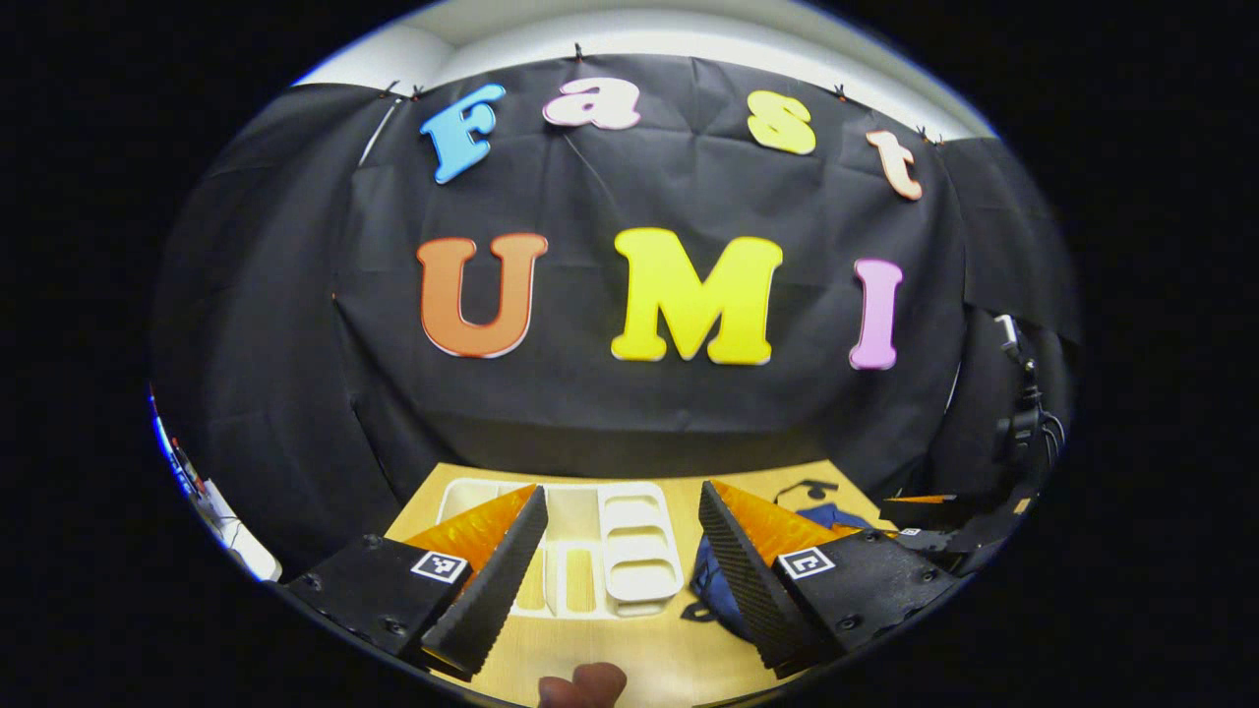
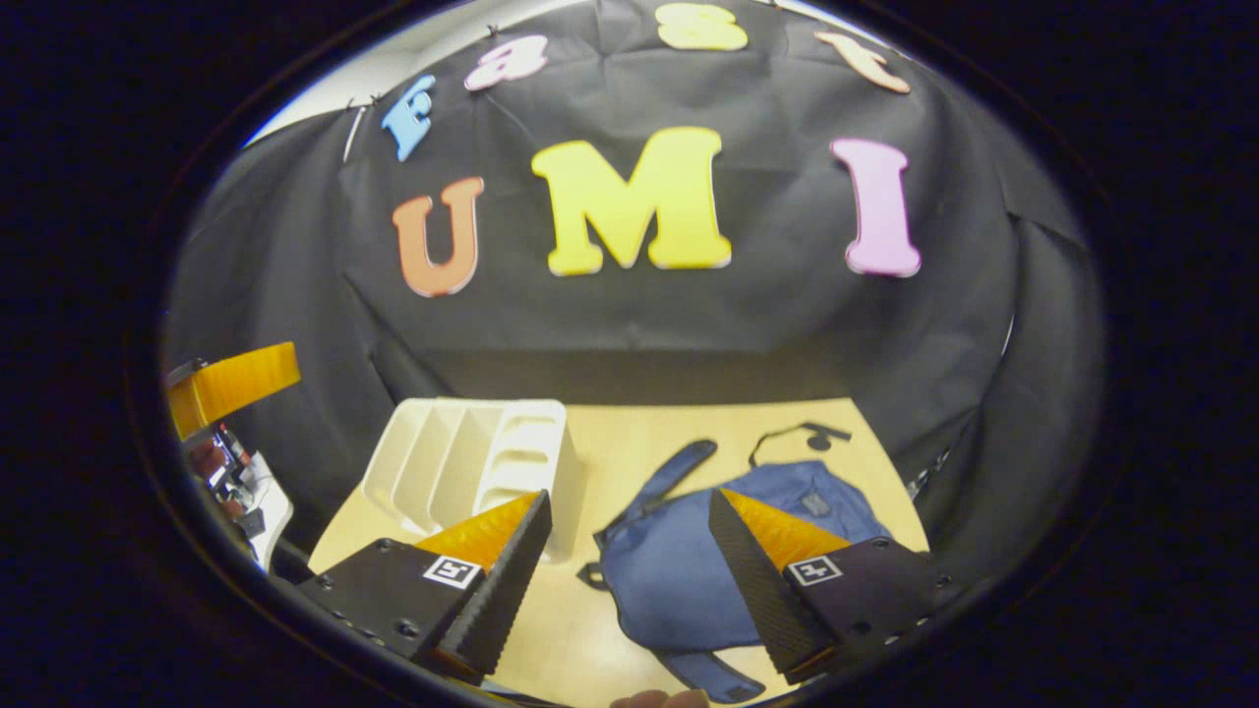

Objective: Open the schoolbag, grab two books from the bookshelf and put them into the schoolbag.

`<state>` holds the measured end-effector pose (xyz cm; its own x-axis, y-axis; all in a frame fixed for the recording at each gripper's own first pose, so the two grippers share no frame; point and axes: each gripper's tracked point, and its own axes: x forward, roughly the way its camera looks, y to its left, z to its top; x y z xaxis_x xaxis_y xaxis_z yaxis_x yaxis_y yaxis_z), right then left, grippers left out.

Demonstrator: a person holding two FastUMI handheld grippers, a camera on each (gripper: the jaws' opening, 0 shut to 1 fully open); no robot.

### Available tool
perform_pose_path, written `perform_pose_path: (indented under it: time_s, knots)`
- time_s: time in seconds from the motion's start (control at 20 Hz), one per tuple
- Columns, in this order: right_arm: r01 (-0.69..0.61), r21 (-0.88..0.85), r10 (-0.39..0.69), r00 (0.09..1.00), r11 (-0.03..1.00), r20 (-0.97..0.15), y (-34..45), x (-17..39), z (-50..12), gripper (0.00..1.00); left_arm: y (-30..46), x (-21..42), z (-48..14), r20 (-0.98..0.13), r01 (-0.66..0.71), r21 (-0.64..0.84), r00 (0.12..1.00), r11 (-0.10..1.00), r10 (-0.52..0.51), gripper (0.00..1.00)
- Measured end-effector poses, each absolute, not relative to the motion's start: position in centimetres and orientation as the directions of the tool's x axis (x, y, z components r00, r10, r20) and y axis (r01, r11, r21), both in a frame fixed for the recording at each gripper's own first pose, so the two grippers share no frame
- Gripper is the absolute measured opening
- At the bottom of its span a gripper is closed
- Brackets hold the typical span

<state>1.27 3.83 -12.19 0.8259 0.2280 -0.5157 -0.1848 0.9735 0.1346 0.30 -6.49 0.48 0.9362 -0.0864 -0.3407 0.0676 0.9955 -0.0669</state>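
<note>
Both hand-held grippers, left (image 1: 622, 551) and right (image 2: 629, 546), are held with fingers apart, clamped on nothing. Beside the white bookshelf (image 2: 462, 462) the blue schoolbag (image 2: 689, 560) is laid flat on the wooden counter (image 2: 629, 433); black cloth (image 2: 629, 324) is hung behind.

Dim booth, even overhead light, strong fisheye bend.
The table (image 2: 629, 433) is evenly lit and pale, while the dark wall (image 1: 629, 413) soaks up light and leaves a deep shadow band along the table's far edge. Straight lines bow hard toward the rims, where detail softens. The centres are sharp, without glare.
</note>
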Motion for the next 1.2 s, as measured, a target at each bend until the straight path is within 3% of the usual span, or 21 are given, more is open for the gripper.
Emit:
perform_pose_path:
  time_s: [0.2, 0.4, 0.85, 1.2]
  knots:
    - [-0.137, 0.067, 0.149, 0.958, 0.988, -0.245, 4.4, 1.1, -2.8, 0.94, -5.3, 0.7, 4.6, -0.203, 0.031, -0.057, 0.978, 0.998, -0.042, 0.98]
    - [-0.091, 0.061, 0.097, 0.991, 0.994, -0.094, 5.7, -0.1, 2.1, 0.96, -3.6, 1.1, 7.8, -0.107, -0.009, -0.036, 0.994, 0.999, 0.005, 0.98]
    - [-0.082, 0.083, 0.087, 0.995, 0.993, -0.057, 6.1, -1.7, 3.9, 0.99, -3.1, 0.4, 9.1, -0.072, -0.018, -0.014, 0.997, 1.0, 0.017, 0.98]
    - [-0.066, 0.066, 0.068, 0.997, 0.996, -0.031, 6.0, -2.4, 5.0, 0.98, -3.1, 0.2, 10.0, -0.039, 0.03, 0.021, 0.999, 0.999, -0.029, 0.98]
